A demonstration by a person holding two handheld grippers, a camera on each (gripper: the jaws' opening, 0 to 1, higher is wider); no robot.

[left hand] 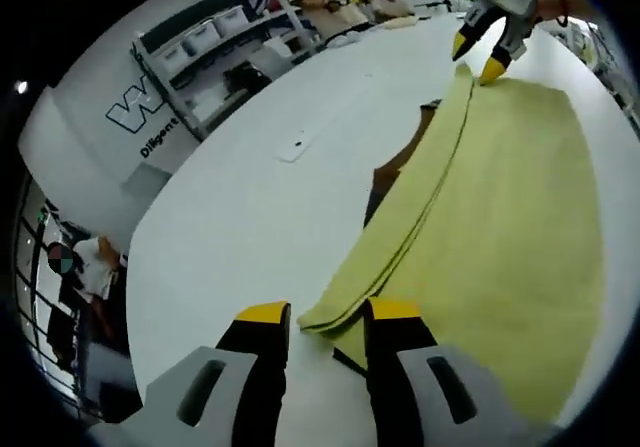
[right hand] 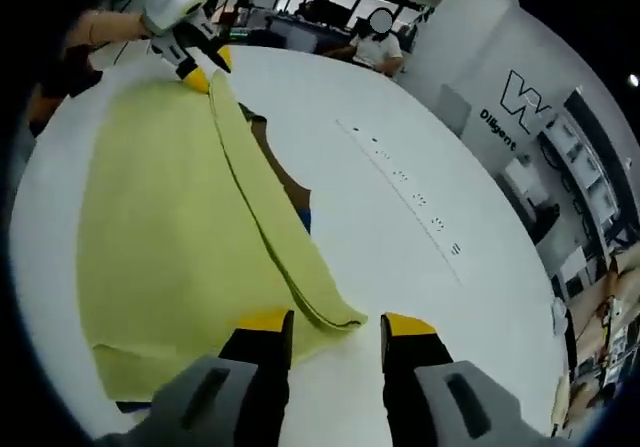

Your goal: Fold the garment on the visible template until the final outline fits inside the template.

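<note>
The yellow garment lies flat on the white table, folded over itself w/ layered edges running along one long side. A brown template peeks out from under that folded edge; a bit of blue shows there too in the right gripper view.

Left gripper sits at one end corner of the garment's fold, jaws spread, the corner lying between the yellow tips but not pinched. In the right gripper view it shows at the far end of the fold.

Right gripper is at the opposite end of the fold, jaws also spread, cloth corner just between/ahead of the tips, not gripped. From the left gripper view it's seen at the far corner, tips down by the cloth edge.

Beyond the garment: a thin strip w/ small marks on the table, well apart from the cloth. Past the table, shelving w/ bins, a wall logo, and people at the far side.
</note>
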